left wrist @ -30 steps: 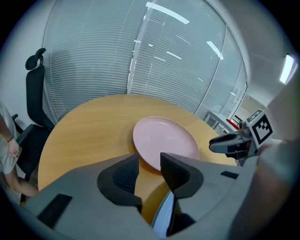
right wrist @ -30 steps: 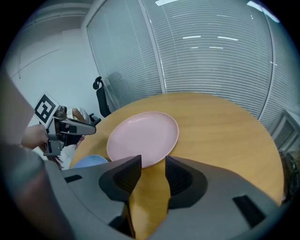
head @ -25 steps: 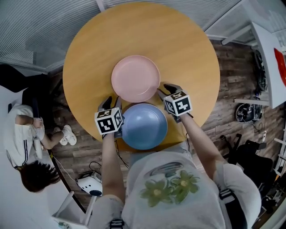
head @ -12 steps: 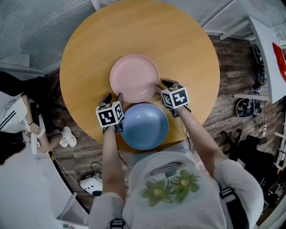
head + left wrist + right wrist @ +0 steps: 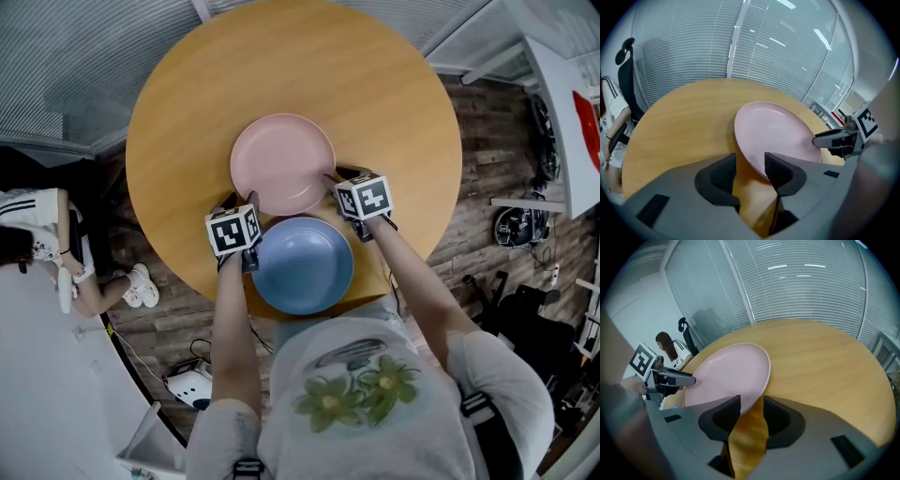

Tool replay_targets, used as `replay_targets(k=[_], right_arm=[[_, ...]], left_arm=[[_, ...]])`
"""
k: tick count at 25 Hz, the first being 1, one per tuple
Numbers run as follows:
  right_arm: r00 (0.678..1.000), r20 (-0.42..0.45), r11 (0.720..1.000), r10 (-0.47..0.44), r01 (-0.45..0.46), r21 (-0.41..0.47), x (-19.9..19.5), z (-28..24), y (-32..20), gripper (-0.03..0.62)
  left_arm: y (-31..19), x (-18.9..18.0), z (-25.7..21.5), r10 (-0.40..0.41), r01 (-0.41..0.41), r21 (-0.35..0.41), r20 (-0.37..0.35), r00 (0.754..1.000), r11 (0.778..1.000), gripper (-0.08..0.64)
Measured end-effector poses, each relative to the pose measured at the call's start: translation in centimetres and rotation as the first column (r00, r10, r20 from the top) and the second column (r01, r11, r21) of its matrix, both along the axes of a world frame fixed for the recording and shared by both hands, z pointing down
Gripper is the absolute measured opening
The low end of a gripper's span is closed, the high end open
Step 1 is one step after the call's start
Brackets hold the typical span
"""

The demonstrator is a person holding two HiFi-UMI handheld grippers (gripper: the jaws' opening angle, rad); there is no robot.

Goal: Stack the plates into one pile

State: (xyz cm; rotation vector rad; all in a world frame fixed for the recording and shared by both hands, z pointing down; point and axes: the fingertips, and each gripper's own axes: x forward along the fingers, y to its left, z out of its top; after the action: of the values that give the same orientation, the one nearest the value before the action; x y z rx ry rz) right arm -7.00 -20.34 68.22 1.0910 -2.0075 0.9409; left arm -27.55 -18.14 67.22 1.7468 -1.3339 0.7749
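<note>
A pink plate [image 5: 282, 159] lies in the middle of the round wooden table [image 5: 281, 56], and a blue plate [image 5: 303, 267] lies nearer me at the table's front edge. My left gripper [image 5: 237, 202] is at the pink plate's near left rim. Its jaws have just been opening and stand open, with the rim [image 5: 754, 161] beside the right jaw and untouched by the pads. My right gripper [image 5: 337, 178] is at the plate's near right rim. It has also just been opening and is open, the rim [image 5: 757, 392] at its left jaw. Each gripper view shows the other gripper across the plate.
A person [image 5: 42, 248] sits on the floor side left of the table. A white desk [image 5: 562, 94] and cables lie to the right. Blinds and glass walls [image 5: 740, 47] stand behind the table. An office chair [image 5: 623, 54] is at the far left.
Both grippers have sunk and moved forward to the pink plate's near rim, one on each side. The plates have not moved. The person at the left has shifted.
</note>
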Motion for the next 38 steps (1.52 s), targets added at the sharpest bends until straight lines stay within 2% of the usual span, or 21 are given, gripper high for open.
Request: replay_targets(k=[2,6,22,38], right_arm=[[1.000,-0.004,1.000,-0.004,0.004,0.001,-0.1,0.0,0.0,0.156],[1.000,-0.017,1.000,-0.020,0.021,0.008,-0.3,-0.1,0.0,0.155],[1.000,0.017,0.999,0.003,-0.003,0.049,-0.3,-2.4,0.5,0.147],[0.998,0.024,0.990,-0.058,0.055,0.126,-1.0,-8.4,2.5,0.147]], left_arm=[[0.0,-0.2,0.1,-0.006,0.006,0.001,0.004,1.000,1.000,0.202],[-0.1,-0.1,0.0,-0.012,0.012,0.018,0.015,1.000,1.000,0.133],[0.1,-0.1,-2.5,-0.013,0.012,0.060,0.025,1.000,0.998,0.129],[3.2,-0.6,-8.2,-0.039,0.035,0.142,0.028,0.999,0.989,0.129]])
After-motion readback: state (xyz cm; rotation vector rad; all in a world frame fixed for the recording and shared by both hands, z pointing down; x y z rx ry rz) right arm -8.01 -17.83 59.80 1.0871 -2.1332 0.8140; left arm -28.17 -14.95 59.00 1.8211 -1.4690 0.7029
